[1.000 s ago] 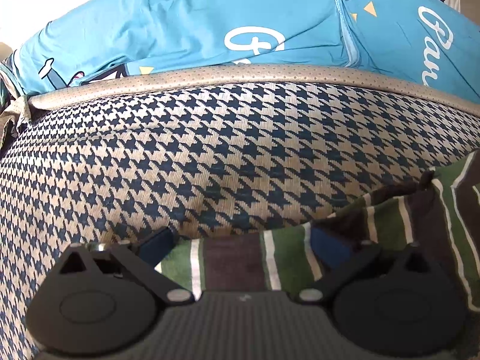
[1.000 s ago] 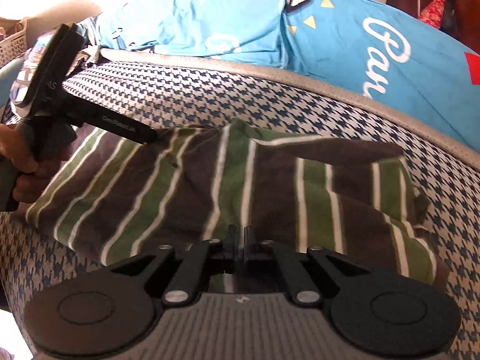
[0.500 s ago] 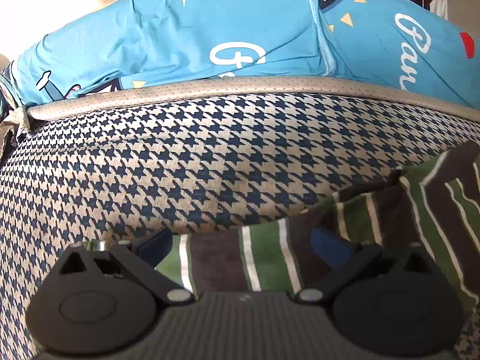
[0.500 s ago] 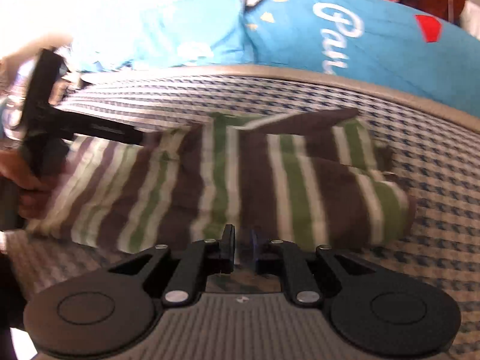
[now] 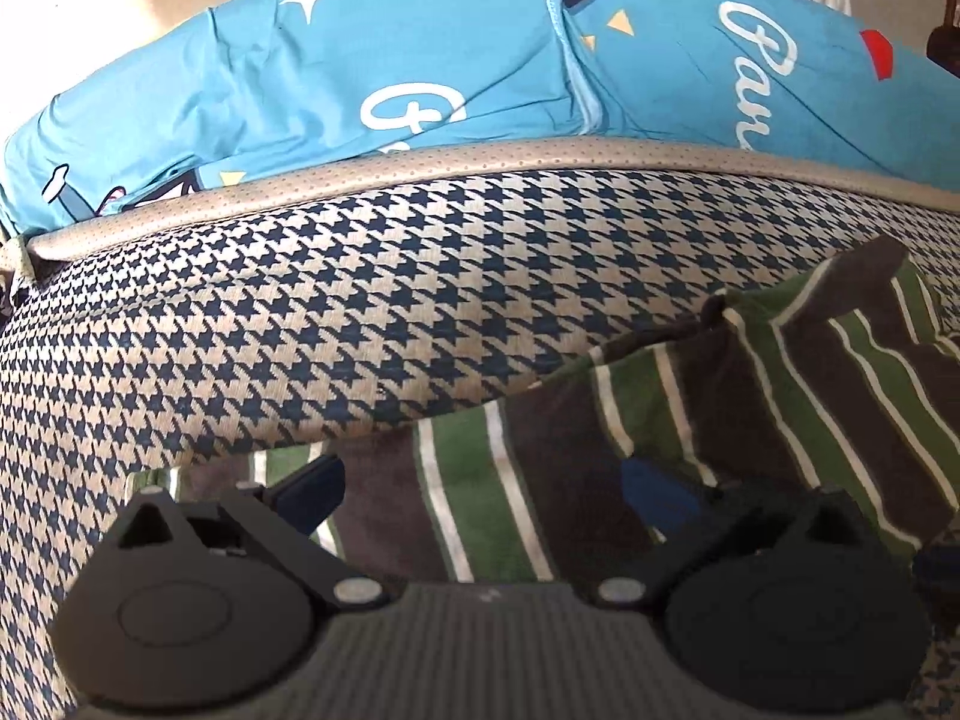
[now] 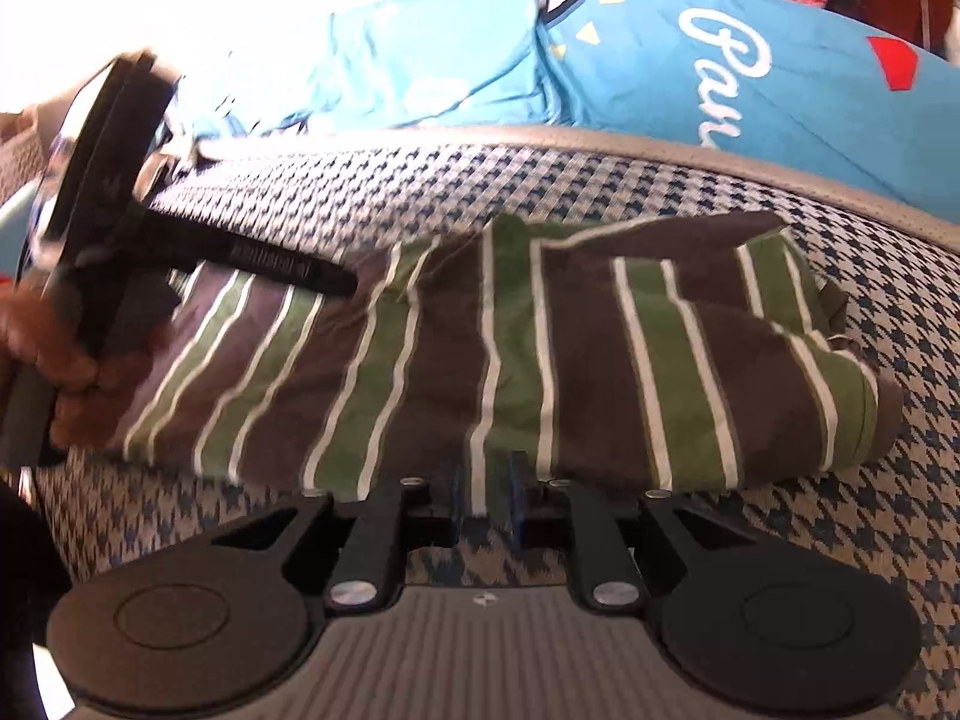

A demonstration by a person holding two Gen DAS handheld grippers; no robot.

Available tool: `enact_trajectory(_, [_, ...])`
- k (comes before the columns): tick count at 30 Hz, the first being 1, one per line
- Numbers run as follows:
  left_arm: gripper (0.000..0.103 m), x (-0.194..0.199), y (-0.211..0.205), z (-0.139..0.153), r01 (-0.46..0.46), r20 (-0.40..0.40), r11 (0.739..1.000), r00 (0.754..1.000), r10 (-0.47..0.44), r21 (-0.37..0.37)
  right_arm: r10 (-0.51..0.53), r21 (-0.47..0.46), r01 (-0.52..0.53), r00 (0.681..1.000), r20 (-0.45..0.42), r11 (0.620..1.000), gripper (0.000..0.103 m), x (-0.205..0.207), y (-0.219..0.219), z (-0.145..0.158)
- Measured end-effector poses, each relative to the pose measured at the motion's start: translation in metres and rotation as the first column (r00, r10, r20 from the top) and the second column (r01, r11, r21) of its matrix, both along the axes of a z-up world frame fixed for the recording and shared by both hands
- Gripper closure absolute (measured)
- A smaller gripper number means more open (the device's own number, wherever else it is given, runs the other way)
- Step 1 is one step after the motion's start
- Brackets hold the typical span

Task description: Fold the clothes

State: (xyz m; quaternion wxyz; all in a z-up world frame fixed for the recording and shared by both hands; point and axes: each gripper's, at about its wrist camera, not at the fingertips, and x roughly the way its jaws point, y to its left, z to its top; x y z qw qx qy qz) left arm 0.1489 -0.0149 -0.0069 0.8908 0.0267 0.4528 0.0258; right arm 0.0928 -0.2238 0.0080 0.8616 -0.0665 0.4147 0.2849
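The folded green-and-brown striped shirt (image 6: 540, 354) lies on the houndstooth mattress (image 5: 300, 312). The blue printed pillows (image 5: 420, 60) sit behind it.

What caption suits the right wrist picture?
Right gripper has just been opening around the striped garment's near edge on a houndstooth cushion.

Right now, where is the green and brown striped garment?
The green and brown striped garment lies folded on the houndstooth cushion, in front of the blue printed pillows. The left gripper is over its left end, the right gripper at its near edge.
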Motion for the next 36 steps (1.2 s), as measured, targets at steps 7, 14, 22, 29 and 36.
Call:
enact_trajectory(7, [0.000, -0.002, -0.007, -0.004, 0.017, -0.020, 1.000, 1.000, -0.017, -0.006, 0.029, -0.052, -0.032, 0.998, -0.055, 0.998, 0.087, 0.004, 0.008, -0.012])
enact_trajectory(14, [0.000, 0.000, -0.011, -0.011, 0.034, -0.044, 0.999, 0.998, -0.035, -0.012, 0.013, -0.074, -0.018, 0.997, -0.072, 0.997, 0.087, -0.006, -0.010, 0.010])
enact_trajectory(22, [0.000, -0.008, -0.026, -0.013, 0.096, -0.042, 0.995, 0.994, -0.097, -0.015, -0.217, -0.040, 0.217, 0.976, 0.002, 0.975, 0.076, 0.017, -0.068, 0.052])
enact_trajectory(29, [0.000, -0.009, -0.033, -0.018, 0.112, -0.052, 0.994, 0.992, -0.113, -0.012, -0.442, 0.050, 0.447, 0.892, -0.091, 0.893, 0.071, 0.039, -0.123, 0.051])
enact_trajectory(36, [0.000, -0.010, -0.035, -0.021, 0.122, -0.057, 0.992, 0.991, -0.123, -0.007, -0.540, 0.154, 0.577, 0.811, -0.227, 0.802, 0.061, 0.056, -0.151, 0.035])
